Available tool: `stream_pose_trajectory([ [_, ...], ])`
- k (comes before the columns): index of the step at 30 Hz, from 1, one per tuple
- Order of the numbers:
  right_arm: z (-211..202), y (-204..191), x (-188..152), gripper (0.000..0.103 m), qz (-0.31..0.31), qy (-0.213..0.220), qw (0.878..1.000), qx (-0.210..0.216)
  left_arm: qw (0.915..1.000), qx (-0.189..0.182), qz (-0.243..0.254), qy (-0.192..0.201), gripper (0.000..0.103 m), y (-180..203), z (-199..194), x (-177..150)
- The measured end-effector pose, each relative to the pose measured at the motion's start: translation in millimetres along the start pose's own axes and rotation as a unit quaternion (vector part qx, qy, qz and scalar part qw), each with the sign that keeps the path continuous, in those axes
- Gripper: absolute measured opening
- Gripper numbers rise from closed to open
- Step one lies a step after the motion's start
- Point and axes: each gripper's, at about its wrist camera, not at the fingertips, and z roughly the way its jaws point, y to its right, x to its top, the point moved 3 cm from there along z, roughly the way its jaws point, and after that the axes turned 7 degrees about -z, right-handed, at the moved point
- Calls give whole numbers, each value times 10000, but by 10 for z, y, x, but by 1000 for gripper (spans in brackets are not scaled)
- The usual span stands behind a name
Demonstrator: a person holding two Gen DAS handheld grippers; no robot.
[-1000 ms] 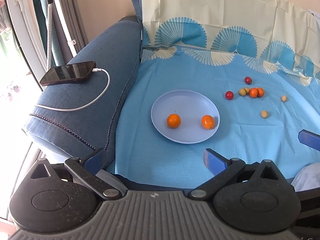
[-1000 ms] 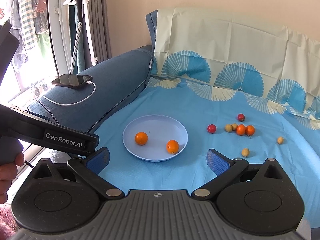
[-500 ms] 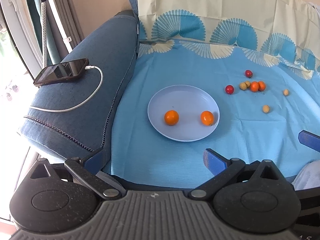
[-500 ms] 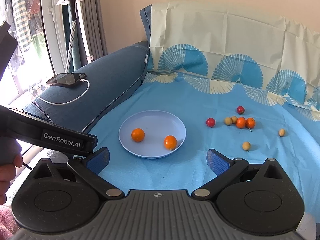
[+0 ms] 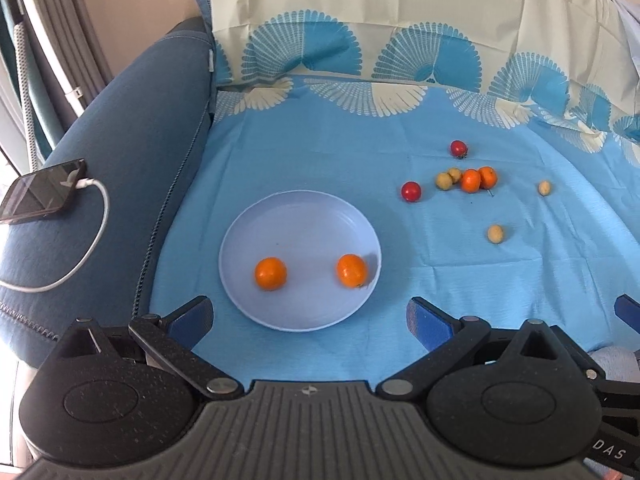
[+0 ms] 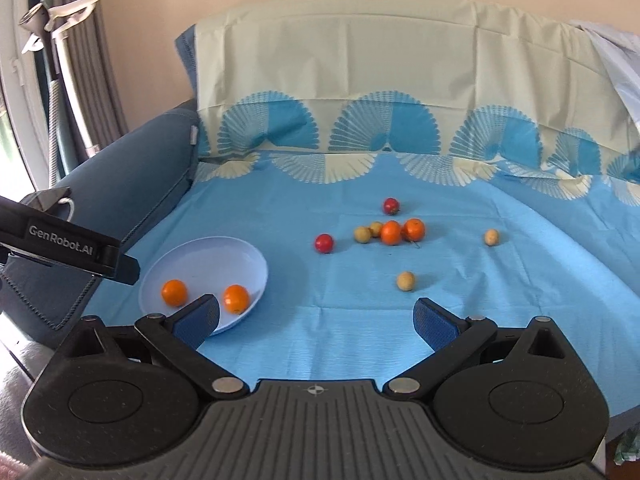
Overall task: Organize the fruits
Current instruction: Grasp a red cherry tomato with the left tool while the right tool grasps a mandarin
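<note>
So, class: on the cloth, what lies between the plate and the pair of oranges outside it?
In both views, a red fruit and two small yellow fruits lie between the plate and the two loose oranges.

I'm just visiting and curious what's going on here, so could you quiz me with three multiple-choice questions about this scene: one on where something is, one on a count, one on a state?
1. Where is the phone?
A. On the sofa arm
B. On the plate
C. Among the fruits

2. How many oranges lie on the plate?
A. None
B. Two
C. Five

3. How is the right gripper?
A. Shut on a red fruit
B. Shut, empty
C. Open, empty

Answers: 1 A, it rests on the sofa arm, plugged into a cable. 2 B, two oranges sit there. 3 C, its fingers stand wide apart with nothing between.
</note>
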Motion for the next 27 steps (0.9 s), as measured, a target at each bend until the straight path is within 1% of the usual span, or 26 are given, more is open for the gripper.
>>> stream_pose_trajectory([
  [5, 249, 603, 5, 102, 430, 6, 9974, -571, 9996, -24, 239, -146, 103, 446, 411, 297],
  [8, 461, 915, 37, 102, 601, 56, 9946, -839, 9989, -18, 383, -260, 103, 733, 761, 493],
  [12, 916, 1283, 120, 102, 662, 72, 9917, -1097, 9970, 74, 659, -411, 103, 1064, 1285, 717],
  [13, 1070, 1375, 150, 102, 640, 62, 9915, -1128, 9960, 132, 726, -513, 103, 1152, 1458, 773],
  [15, 1375, 1530, 204, 102, 620, -8, 9909, -1194, 9946, 124, 799, -647, 103, 1276, 1740, 857],
  [18, 1868, 1753, 292, 102, 700, -91, 9910, -1136, 9931, 209, 828, -805, 103, 1425, 2167, 964],
  [21, 2411, 1915, 366, 102, 852, -328, 9908, -1000, 9920, 348, 779, -935, 103, 1488, 2517, 1008],
  [24, 2894, 1932, 388, 102, 887, -536, 9920, -718, 9905, 446, 744, -1068, 103, 1495, 2810, 1039],
  [27, 3243, 1844, 369, 102, 599, -781, 9939, -492, 9887, 523, 789, -1161, 103, 1488, 3037, 1072],
])
